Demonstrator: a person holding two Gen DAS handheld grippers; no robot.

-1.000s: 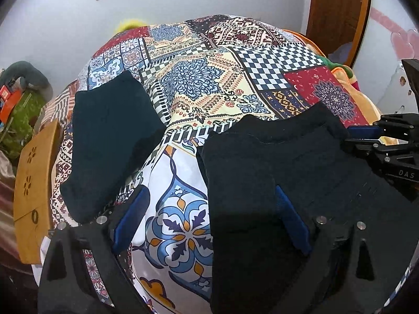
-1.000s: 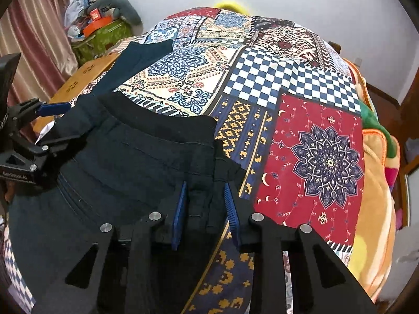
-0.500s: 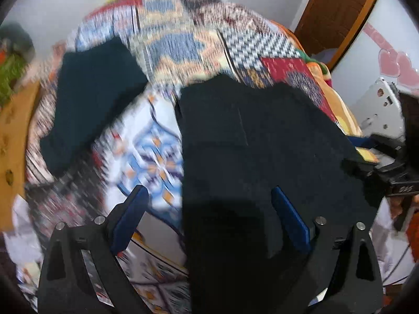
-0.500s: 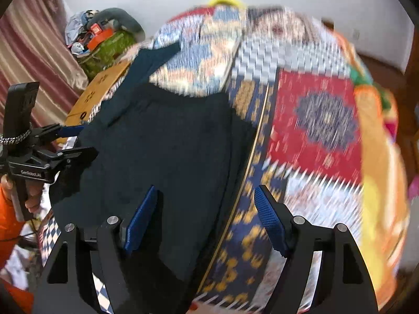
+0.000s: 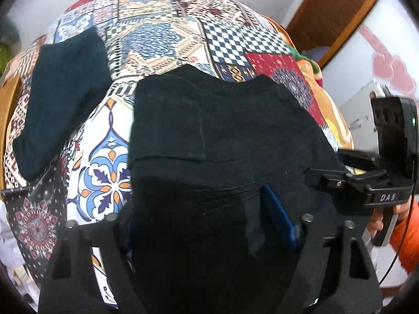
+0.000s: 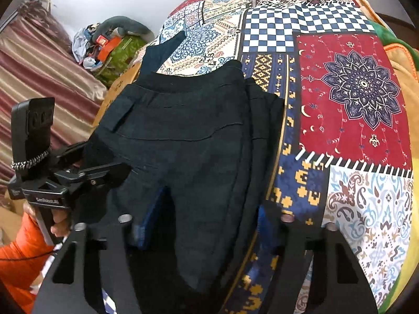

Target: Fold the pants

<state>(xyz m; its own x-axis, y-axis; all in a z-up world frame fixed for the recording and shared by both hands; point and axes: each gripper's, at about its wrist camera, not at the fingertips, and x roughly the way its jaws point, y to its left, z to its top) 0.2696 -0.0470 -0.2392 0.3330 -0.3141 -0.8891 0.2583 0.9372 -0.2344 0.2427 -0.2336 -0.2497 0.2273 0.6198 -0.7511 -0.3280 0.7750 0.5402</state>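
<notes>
The black pants (image 5: 217, 141) lie spread on the patchwork bedspread (image 5: 167, 28), waistband towards the far side. They also show in the right wrist view (image 6: 183, 136). My left gripper (image 5: 201, 217) is open, its fingers wide apart over the near part of the pants, with fabric lying between them. My right gripper (image 6: 204, 225) is open too, wide over the pants' right edge. Each gripper shows in the other's view: the right one (image 5: 348, 172) at the pants' right side, the left one (image 6: 91, 167) at their left side.
A folded dark teal garment (image 5: 62, 110) lies on the bedspread to the left of the pants. A wooden board (image 6: 117, 86) and a pile of clutter (image 6: 104, 47) stand beyond the bed's left edge. A wooden door (image 5: 330, 13) is at the far right.
My right gripper has opened and let go of the pants' edge. Both grippers have drawn back towards the near end of the pants, which now lie flatter and more spread.
</notes>
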